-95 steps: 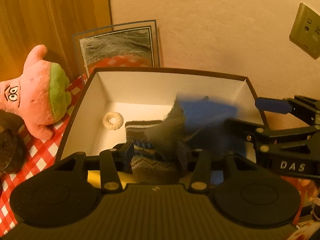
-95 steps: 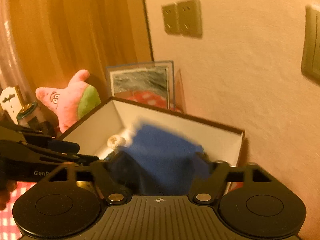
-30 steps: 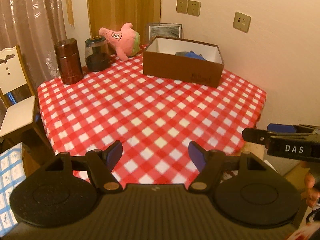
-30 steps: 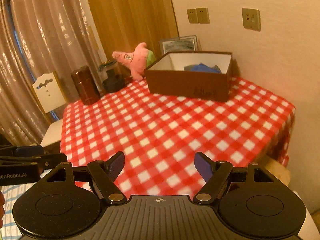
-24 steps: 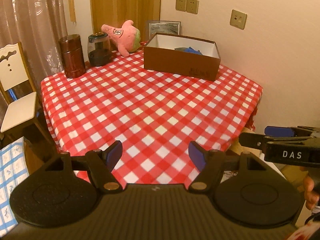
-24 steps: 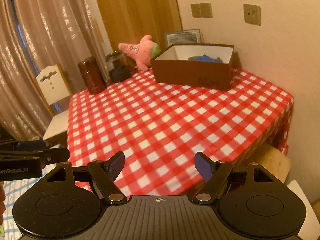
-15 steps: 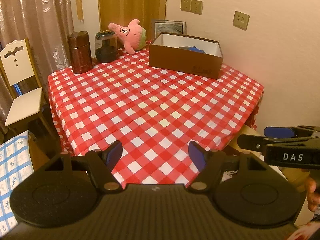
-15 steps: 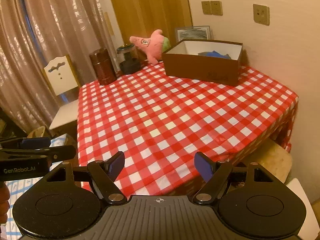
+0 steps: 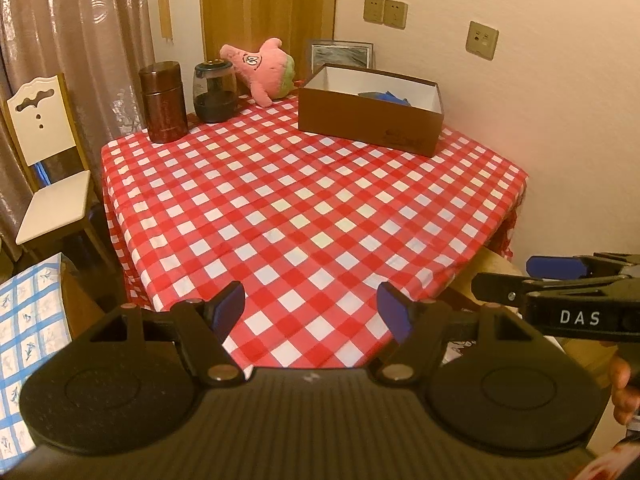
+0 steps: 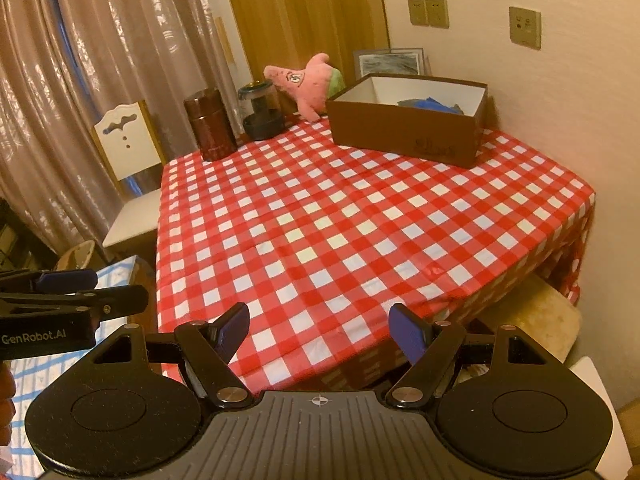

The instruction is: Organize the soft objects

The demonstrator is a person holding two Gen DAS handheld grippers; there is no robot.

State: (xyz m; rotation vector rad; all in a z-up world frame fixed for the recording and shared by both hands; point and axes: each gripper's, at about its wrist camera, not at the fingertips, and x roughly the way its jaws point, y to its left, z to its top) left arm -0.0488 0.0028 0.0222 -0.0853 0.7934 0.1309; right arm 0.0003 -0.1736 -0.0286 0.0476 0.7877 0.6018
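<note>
The counter (image 9: 312, 208) is covered by a red-and-white checked cloth that hangs over its near edge, and most of that cloth lies bare. At the far side, close to the cream wall, stands a brown cardboard box (image 9: 370, 126) with a white inside; blue and dark soft things (image 9: 386, 97) lie in it, only their tops showing over the rim. Just left of the box a pink plush toy (image 9: 262, 68) leans in the corner, with a glass jar (image 9: 214, 92) and a brown canister (image 9: 163, 102) further left. A framed picture (image 9: 340, 54) rests against the wall behind the box, below beige wall sockets (image 9: 385, 11). Shiny curtains (image 10: 100, 80) and a white chair (image 10: 130, 176) fill the left side of the room. The left hand-held gripper (image 9: 312, 310) and the right hand-held gripper (image 10: 319, 330) both hang over the near edge of the counter, well apart from the box, jaws spread wide with nothing between them.
</note>
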